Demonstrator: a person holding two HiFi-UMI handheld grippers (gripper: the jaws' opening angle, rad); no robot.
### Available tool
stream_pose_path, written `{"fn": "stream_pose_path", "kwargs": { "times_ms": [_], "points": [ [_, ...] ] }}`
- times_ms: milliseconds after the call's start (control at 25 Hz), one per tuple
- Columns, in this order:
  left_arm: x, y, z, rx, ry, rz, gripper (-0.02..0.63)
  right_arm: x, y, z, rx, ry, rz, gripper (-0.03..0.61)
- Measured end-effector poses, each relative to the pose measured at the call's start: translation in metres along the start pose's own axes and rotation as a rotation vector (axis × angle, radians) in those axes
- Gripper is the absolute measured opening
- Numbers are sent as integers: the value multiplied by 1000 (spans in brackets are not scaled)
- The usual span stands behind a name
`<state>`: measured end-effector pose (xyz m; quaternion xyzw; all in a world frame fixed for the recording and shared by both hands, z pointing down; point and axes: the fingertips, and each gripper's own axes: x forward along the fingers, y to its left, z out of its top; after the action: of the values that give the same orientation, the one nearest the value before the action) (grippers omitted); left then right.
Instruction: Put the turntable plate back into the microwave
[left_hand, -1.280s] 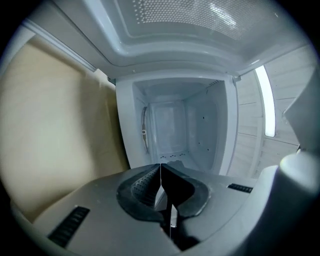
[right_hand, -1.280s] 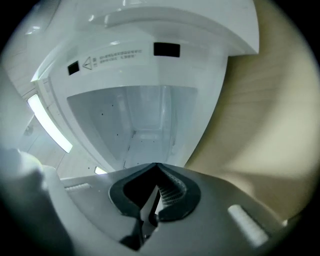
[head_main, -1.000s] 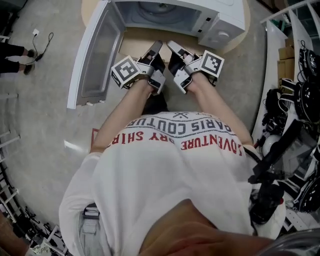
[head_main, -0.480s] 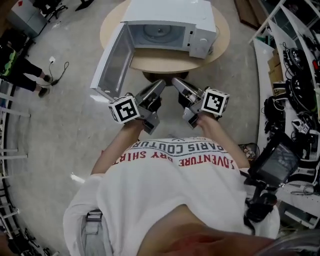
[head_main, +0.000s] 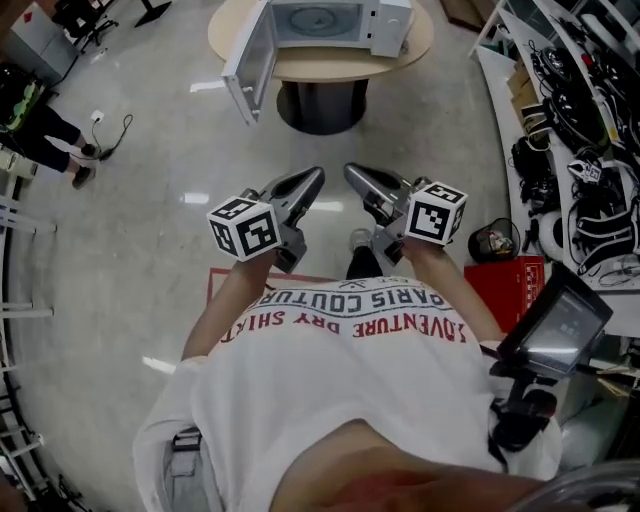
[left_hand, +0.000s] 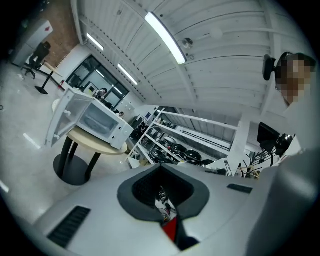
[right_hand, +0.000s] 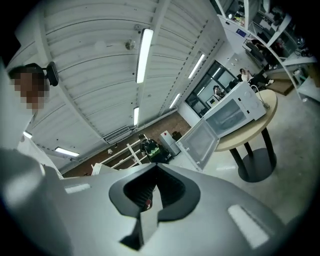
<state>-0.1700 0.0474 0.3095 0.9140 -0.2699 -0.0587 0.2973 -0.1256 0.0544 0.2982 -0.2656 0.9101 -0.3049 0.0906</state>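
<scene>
The white microwave (head_main: 330, 18) stands on a round wooden table (head_main: 400, 55) at the top of the head view, its door (head_main: 248, 65) swung open to the left. A round plate (head_main: 313, 18) shows dimly inside its cavity. My left gripper (head_main: 308, 183) and right gripper (head_main: 356, 178) are held up side by side well short of the table, over the floor. Both are shut with nothing between the jaws. The left gripper (left_hand: 162, 200) view shows the microwave (left_hand: 102, 124) far off at the left. The right gripper (right_hand: 150, 200) view shows the microwave (right_hand: 235, 112) at the right.
Shelves of black gear (head_main: 585, 110) line the right side. A red crate (head_main: 512, 285) and a small dark bin (head_main: 490, 240) sit on the floor at the right. A person's legs (head_main: 45, 130) stand at the far left. A screen on a stand (head_main: 558, 320) is near my right side.
The person has backed away from the microwave, which has gone from close under the grippers to far at the top. Both grippers stay shut and have lifted.
</scene>
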Motion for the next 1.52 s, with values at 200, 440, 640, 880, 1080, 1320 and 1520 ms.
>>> {"fn": "stream_pose_path", "kwargs": {
  "times_ms": [200,440,640,880,1080,1320,1520],
  "points": [
    [-67,-73,-28,124,-14,14,0,-43,76,-53,-168,89,-54,0],
    [-101,-137,-87,201,31,78,0,-103,130,-99,-273,183,-56,0],
    [-104,-218,-166,215,54,90,0,-193,171,-152,-308,203,-36,0],
    [-132,-347,-236,265,49,94,1,-311,248,-197,-352,222,-32,0],
    [-142,-398,-254,301,62,97,1,-350,287,-194,-356,173,-1,0],
    [-152,-423,-245,290,47,85,0,-361,306,-193,-357,166,-10,0],
    [-155,-432,-231,296,42,89,1,-363,318,-182,-362,159,-16,0]
  ]
}}
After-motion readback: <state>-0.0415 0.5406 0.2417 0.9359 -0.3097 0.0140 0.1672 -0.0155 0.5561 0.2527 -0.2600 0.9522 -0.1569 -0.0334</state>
